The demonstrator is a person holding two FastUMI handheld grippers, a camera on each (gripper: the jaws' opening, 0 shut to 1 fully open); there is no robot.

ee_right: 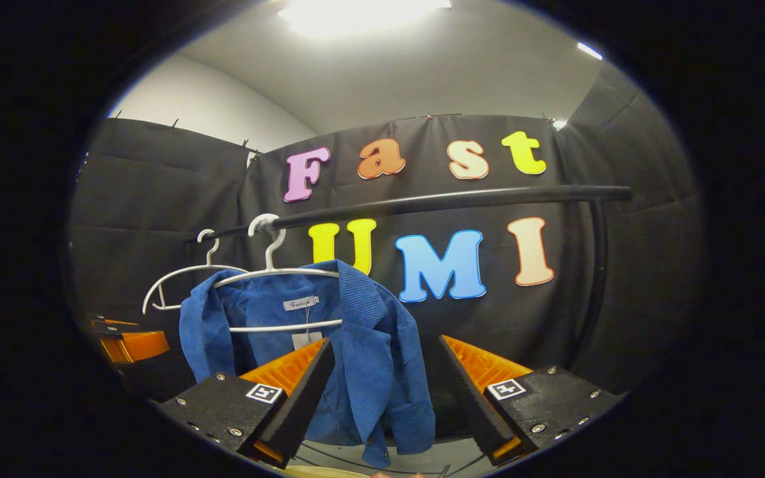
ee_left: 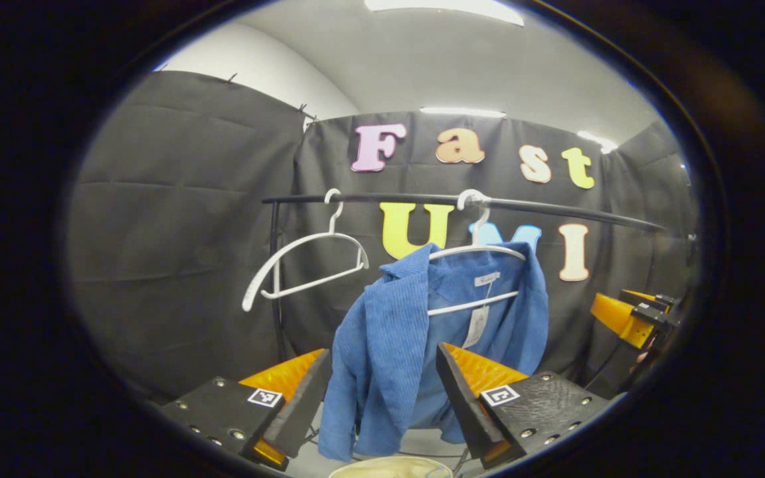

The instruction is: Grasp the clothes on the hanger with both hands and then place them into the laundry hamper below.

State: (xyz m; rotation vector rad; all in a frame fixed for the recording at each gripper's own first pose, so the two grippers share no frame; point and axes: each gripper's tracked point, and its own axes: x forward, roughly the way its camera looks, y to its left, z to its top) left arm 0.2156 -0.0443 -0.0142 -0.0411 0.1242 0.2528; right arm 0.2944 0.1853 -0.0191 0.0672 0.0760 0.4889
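A blue corduroy jacket [ee_left: 382,345] hangs on a white hanger [ee_left: 475,255] hooked over a black rail [ee_left: 555,209]; one front panel has slipped off the hanger shoulder and droops lower than the rest. In the right gripper view the same jacket [ee_right: 362,358] hangs from the hanger [ee_right: 276,269] on the rail [ee_right: 462,197]. A second, bare white hanger [ee_left: 306,262] hangs on the same rail beside it, well apart from the jacket. The left tongs [ee_left: 382,405] stand wide open, fingers on either side of the jacket in the picture, holding nothing. The right tongs [ee_right: 382,405] are likewise wide open and hold nothing, with the jacket's lower edge seen between the fingers. The right tongs also appear at the right edge of the left gripper view [ee_left: 631,315]. Below the jacket, at the bottom edge of the left gripper view, a pale rounded rim of the laundry hamper [ee_left: 389,467] is visible; its contents cannot be told.
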